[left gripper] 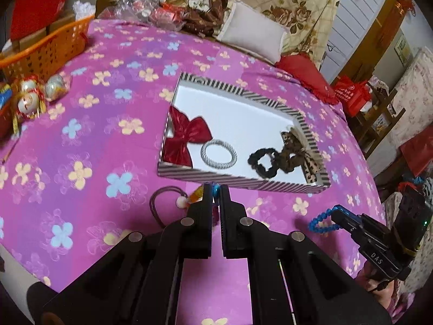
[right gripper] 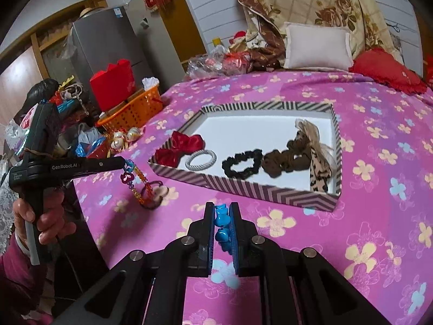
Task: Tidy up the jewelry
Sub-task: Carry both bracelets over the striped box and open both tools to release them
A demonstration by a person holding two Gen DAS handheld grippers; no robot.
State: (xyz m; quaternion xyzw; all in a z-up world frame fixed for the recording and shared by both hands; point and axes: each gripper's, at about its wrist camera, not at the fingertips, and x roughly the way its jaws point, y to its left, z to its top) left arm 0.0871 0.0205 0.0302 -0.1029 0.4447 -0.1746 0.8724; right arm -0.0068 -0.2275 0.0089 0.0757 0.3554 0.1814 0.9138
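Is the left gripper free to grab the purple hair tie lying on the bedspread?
Probably not yet: the left gripper is shut on a multicoloured beaded bracelet that dangles over the purple hair tie.

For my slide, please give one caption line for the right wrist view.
Right gripper holds a blue bead bracelet near the striped tray; left gripper lifts a colorful bracelet.

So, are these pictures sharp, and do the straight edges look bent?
Left wrist view: striped tray looks smeared by motion blur, its sides bowed. Right wrist view: sharper; tray rim crisp, blue bead bracelet in the jaws clear; corners dark.
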